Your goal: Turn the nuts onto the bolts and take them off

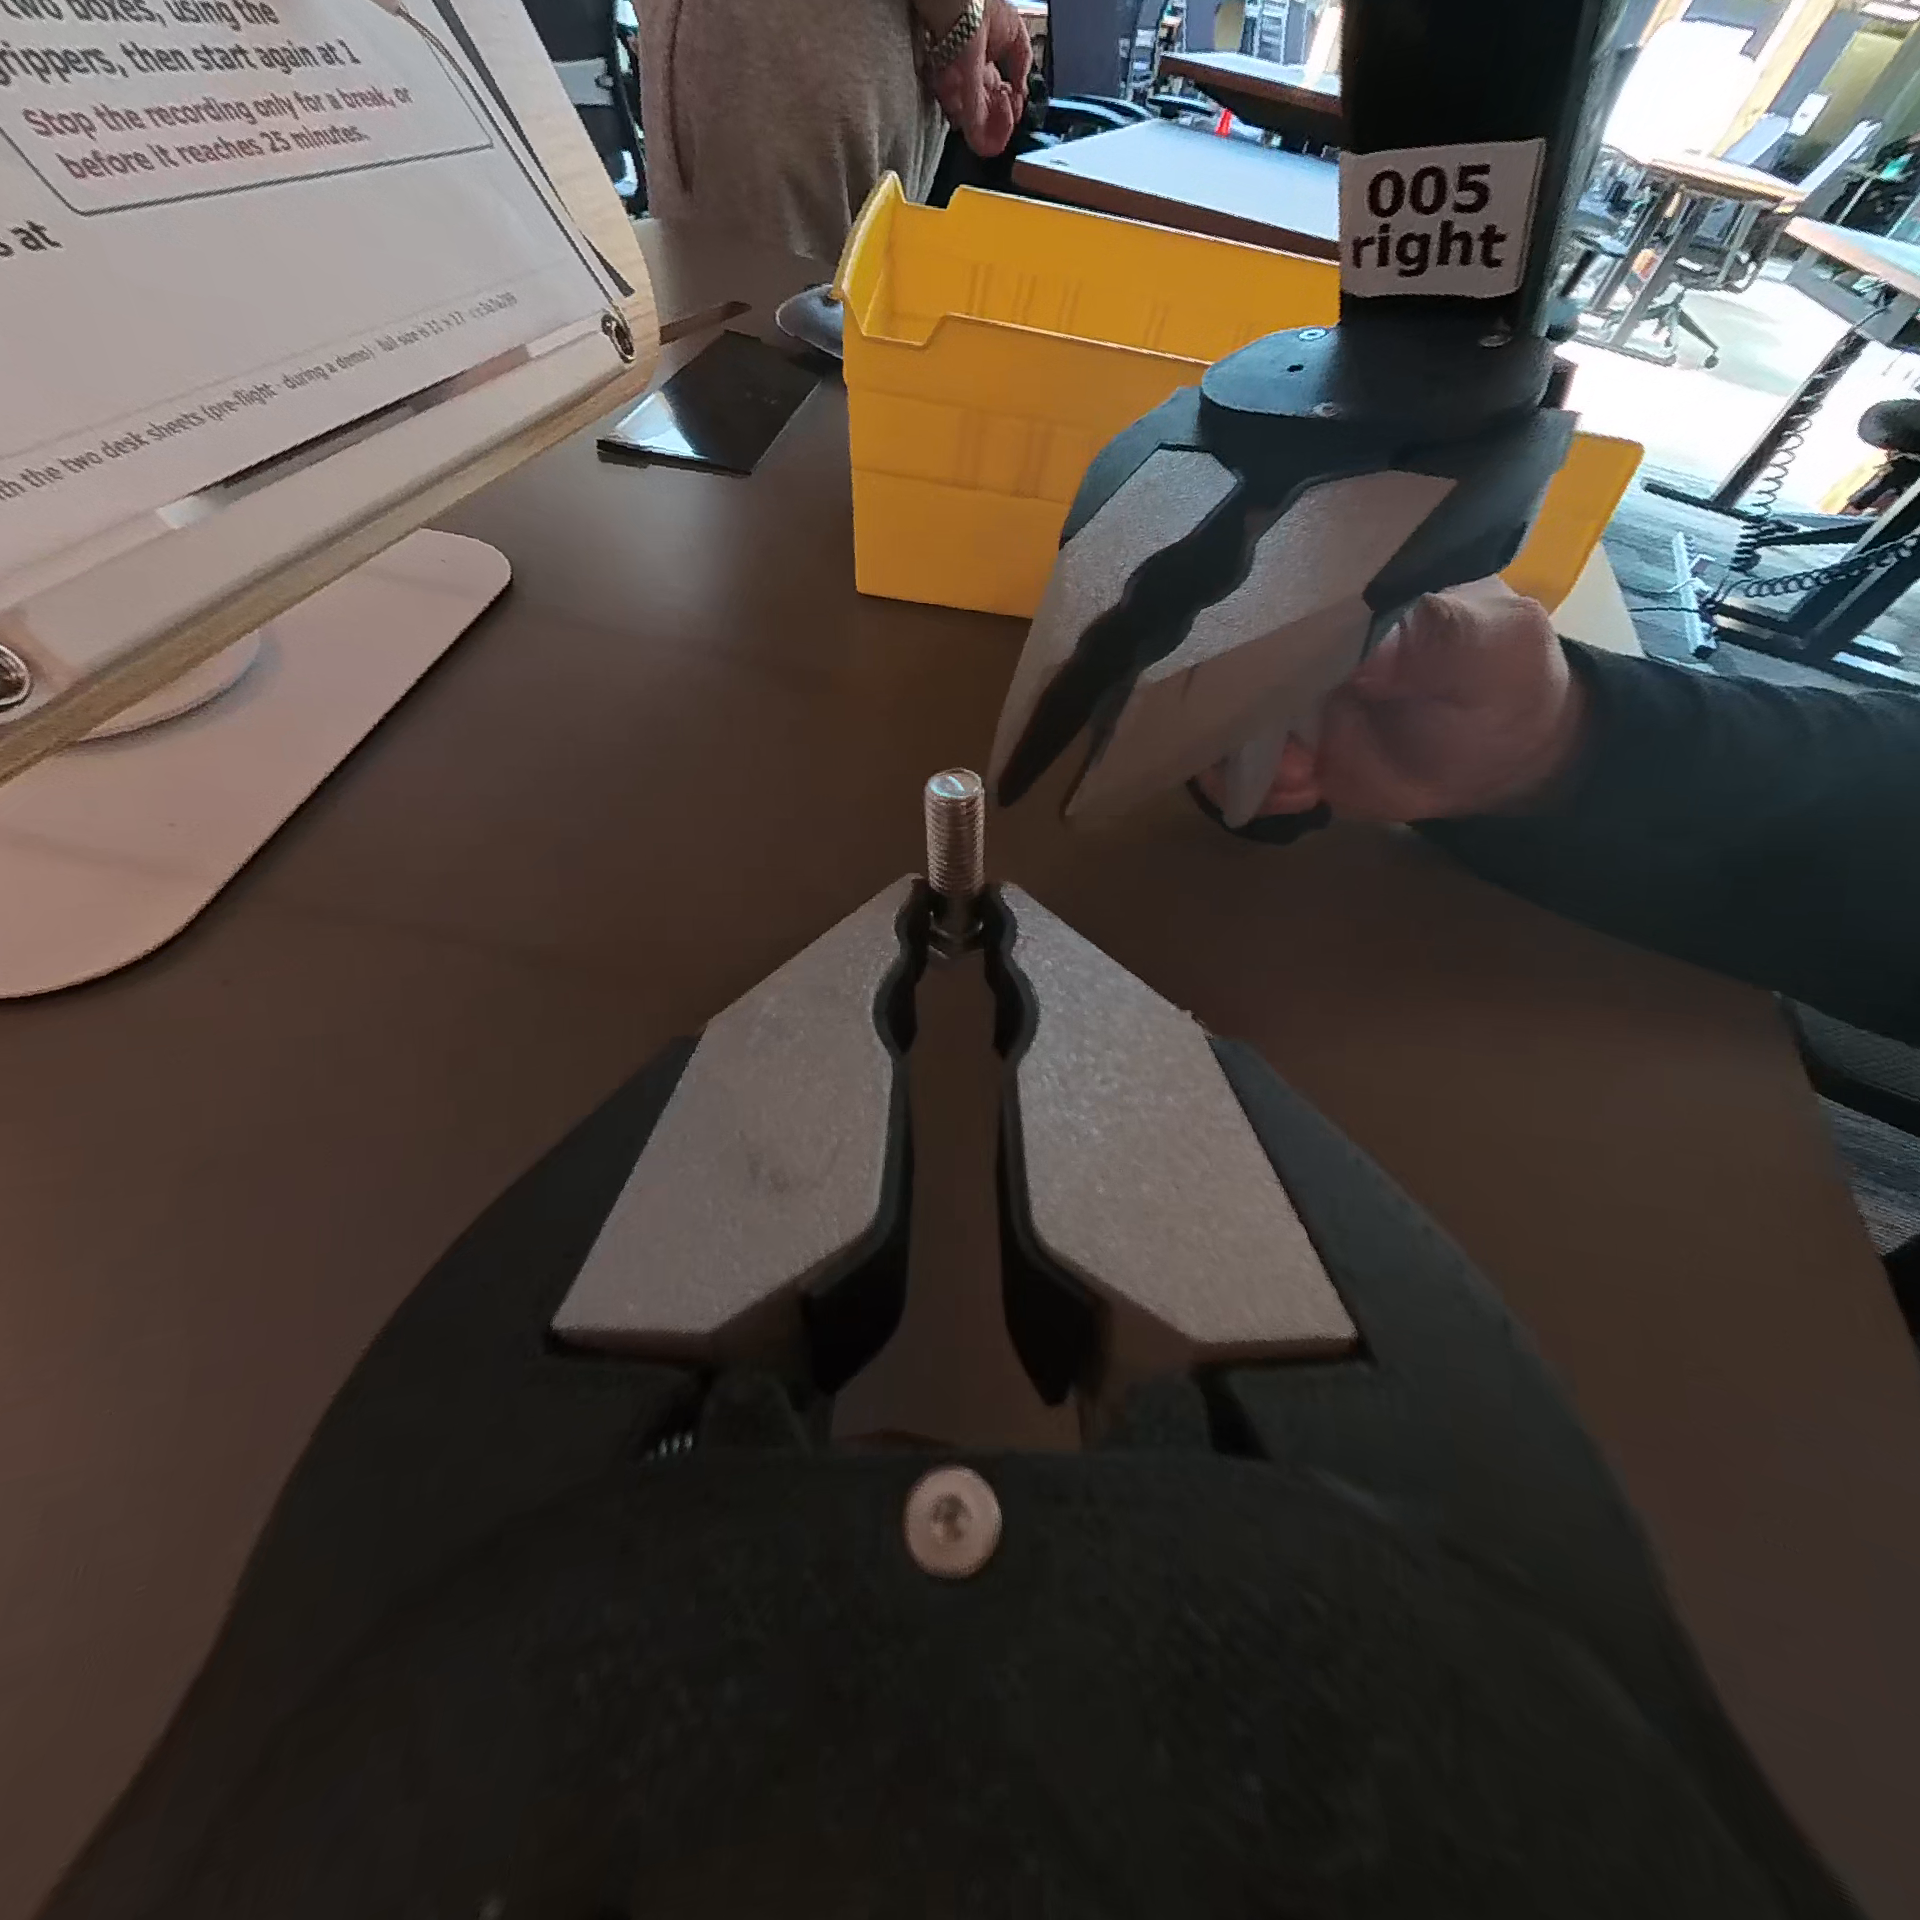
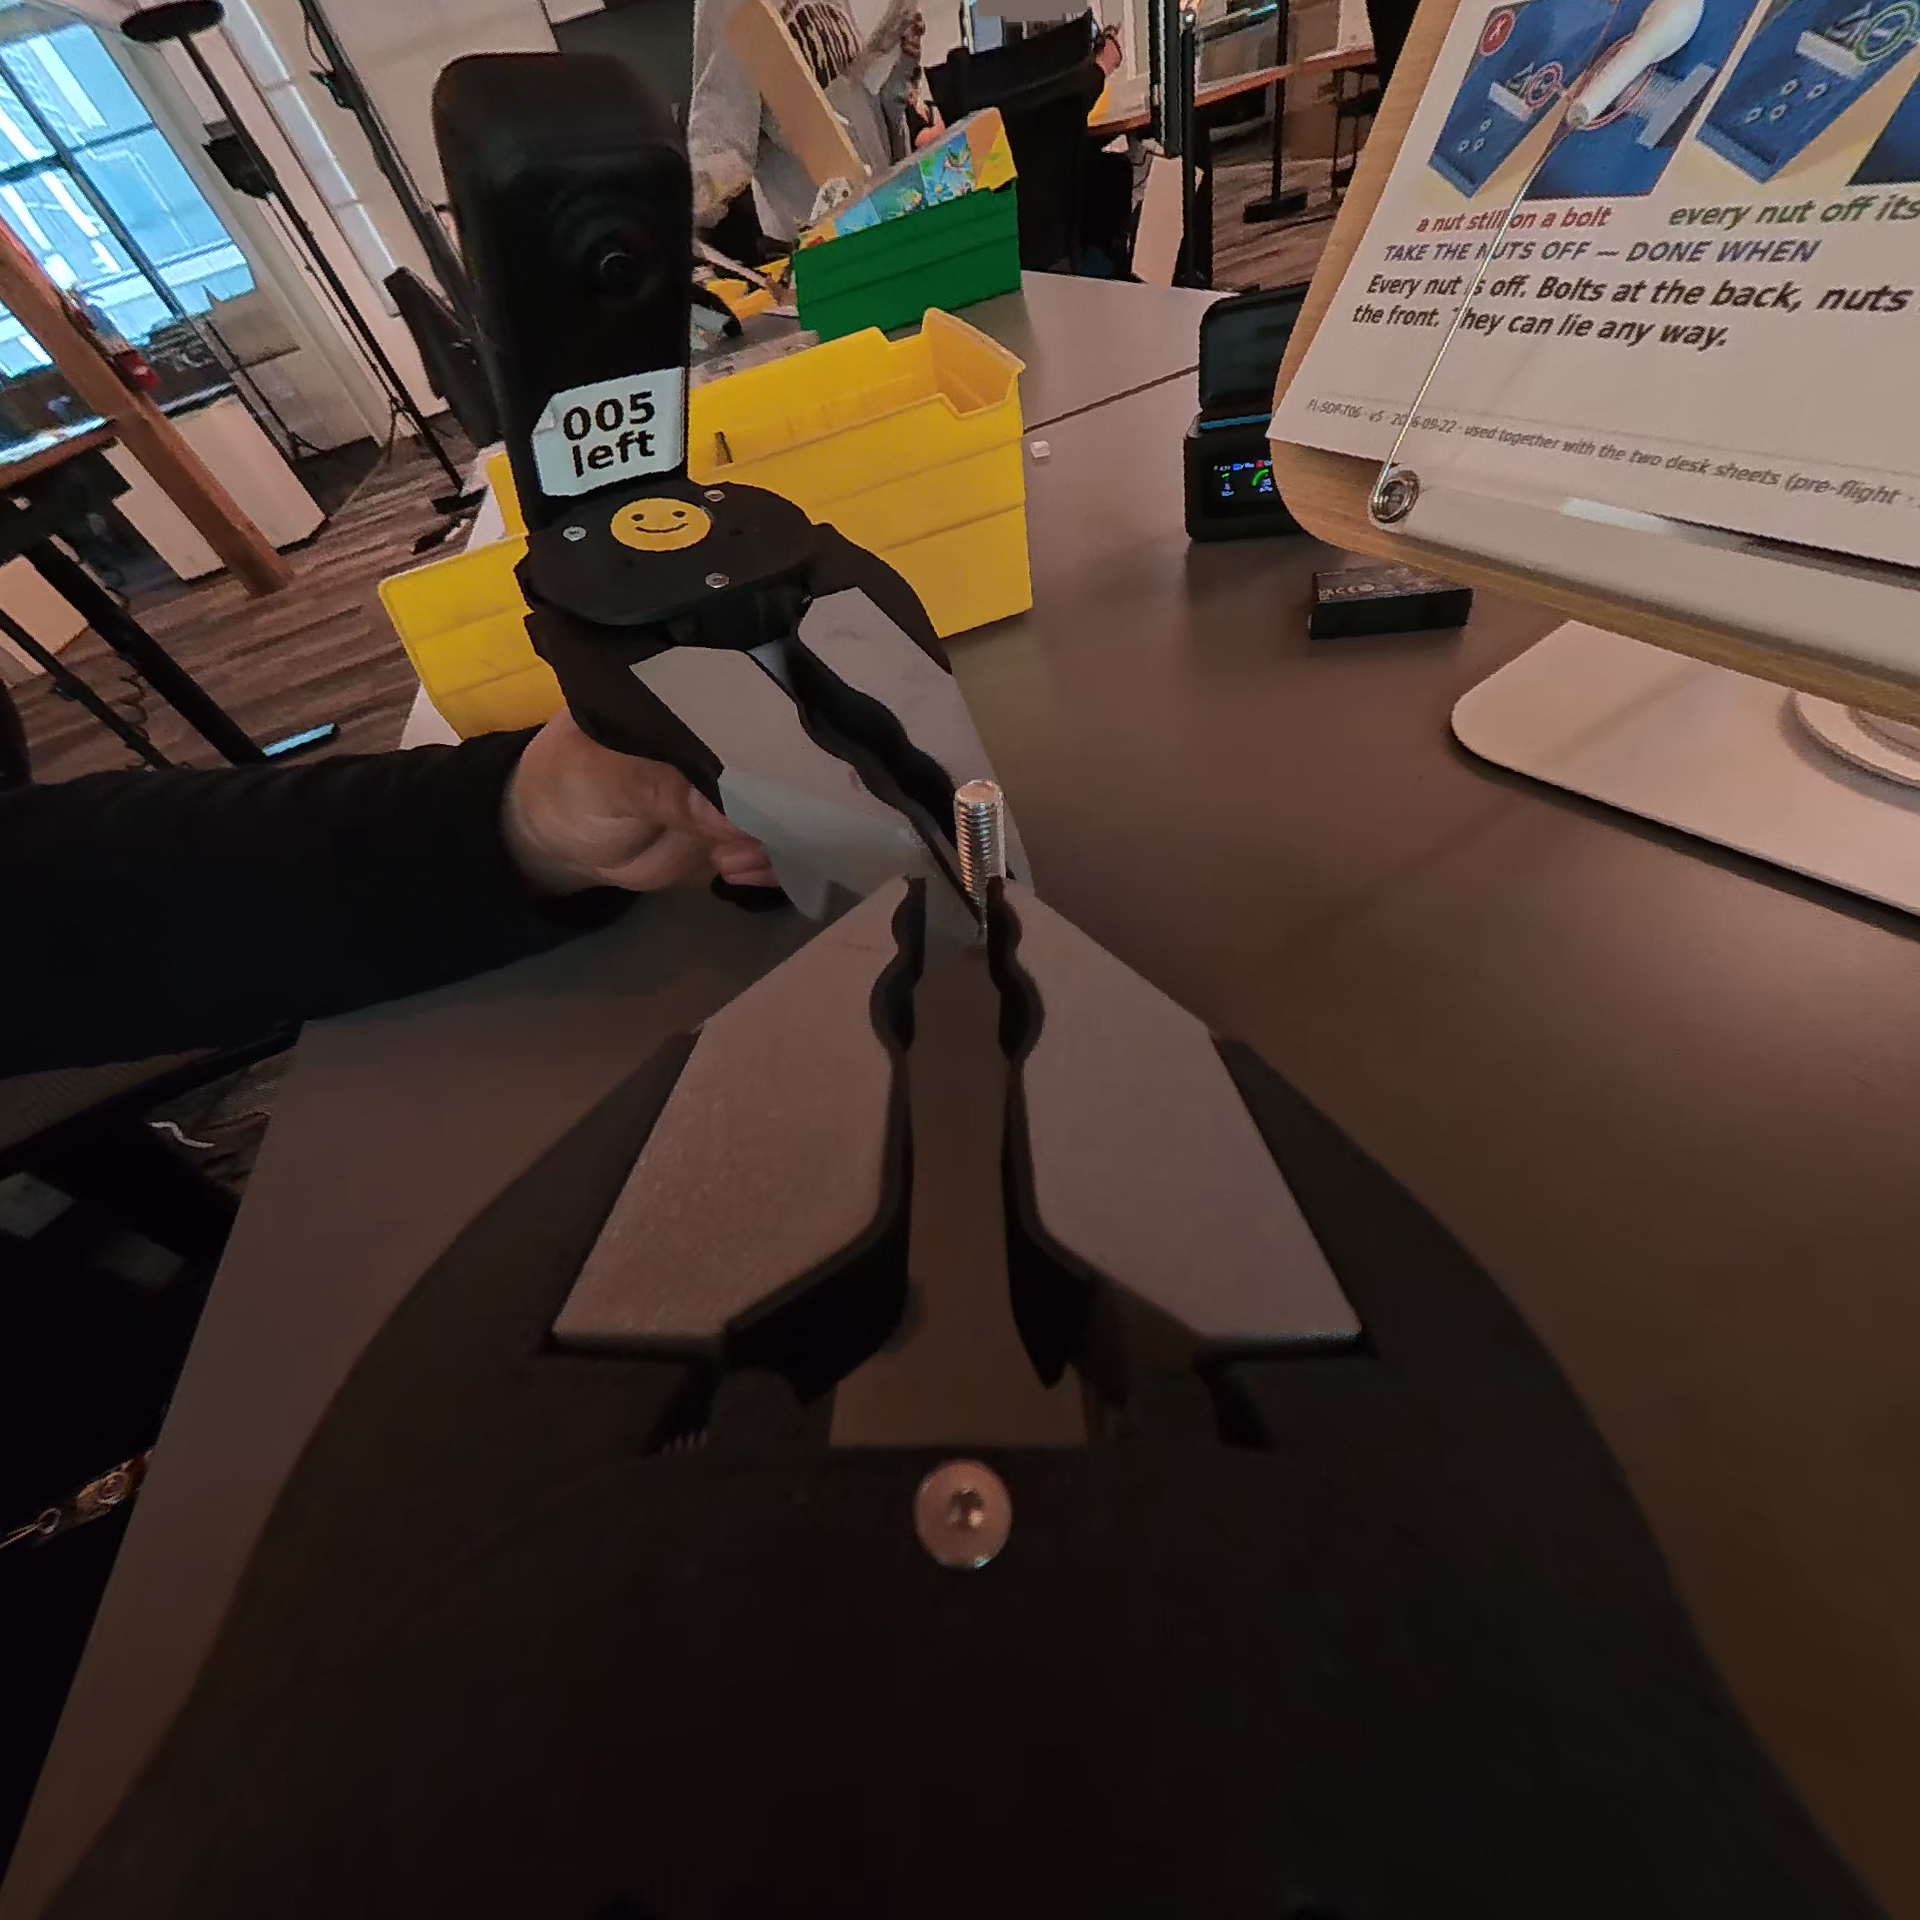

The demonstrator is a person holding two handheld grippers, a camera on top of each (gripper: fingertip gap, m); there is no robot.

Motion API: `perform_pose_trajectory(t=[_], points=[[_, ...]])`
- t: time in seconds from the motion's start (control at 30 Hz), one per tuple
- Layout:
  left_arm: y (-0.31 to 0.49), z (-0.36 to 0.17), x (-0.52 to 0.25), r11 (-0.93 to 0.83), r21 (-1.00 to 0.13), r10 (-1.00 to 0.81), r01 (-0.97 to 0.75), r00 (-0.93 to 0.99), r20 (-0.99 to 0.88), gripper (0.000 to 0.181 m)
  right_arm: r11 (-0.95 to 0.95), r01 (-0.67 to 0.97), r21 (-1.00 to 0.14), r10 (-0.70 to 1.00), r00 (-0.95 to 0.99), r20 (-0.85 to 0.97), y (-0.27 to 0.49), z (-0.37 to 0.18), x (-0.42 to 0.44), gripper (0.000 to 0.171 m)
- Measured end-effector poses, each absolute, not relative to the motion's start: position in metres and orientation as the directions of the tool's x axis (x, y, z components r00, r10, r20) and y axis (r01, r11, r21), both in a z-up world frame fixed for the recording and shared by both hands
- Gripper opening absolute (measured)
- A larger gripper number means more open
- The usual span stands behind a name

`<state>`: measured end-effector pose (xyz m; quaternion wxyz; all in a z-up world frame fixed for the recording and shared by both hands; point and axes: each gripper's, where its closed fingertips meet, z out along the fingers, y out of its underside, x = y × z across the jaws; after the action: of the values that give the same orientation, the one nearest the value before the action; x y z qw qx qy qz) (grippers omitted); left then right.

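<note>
A silver threaded bolt stands upright with its thread pointing up. My left gripper is shut on its dark lower end just above the brown table. My right gripper hangs tilted just right of the bolt's top and does not touch it. Its fingers are a little apart with nothing between them. In the right wrist view my right gripper points at the bolt, which the left gripper holds just beyond my fingertips. No loose nut is in view.
A yellow bin stands at the back of the table and also shows in the right wrist view. An instruction board on a white stand is at one side. A flat black plate, a black device and a small black box lie nearby. A person stands behind the table. Less than 4 cm separates the two grippers' tips.
</note>
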<state>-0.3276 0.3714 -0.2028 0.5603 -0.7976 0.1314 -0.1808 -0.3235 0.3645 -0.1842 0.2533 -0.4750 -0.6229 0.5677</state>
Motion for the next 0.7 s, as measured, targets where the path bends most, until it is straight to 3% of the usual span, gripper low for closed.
perform_pose_trajectory(t=[0.27, 0.7], points=[[0.375, -0.202, -0.351, -0.317, -0.948, -0.303, -0.021, 0.95, 0.081, 0.008, -0.016, 0.339, -0.941, 0.896, -0.412, -0.164, 0.363, -0.194, -0.324, 0.01], [0.373, -0.198, -0.373, -0.3, -0.954, -0.204, 0.009, 0.976, 0.074, 0.008, 0.22, 0.455, -0.863, 0.777, -0.616, -0.127, 0.338, -0.219, -0.284, 0.015]])
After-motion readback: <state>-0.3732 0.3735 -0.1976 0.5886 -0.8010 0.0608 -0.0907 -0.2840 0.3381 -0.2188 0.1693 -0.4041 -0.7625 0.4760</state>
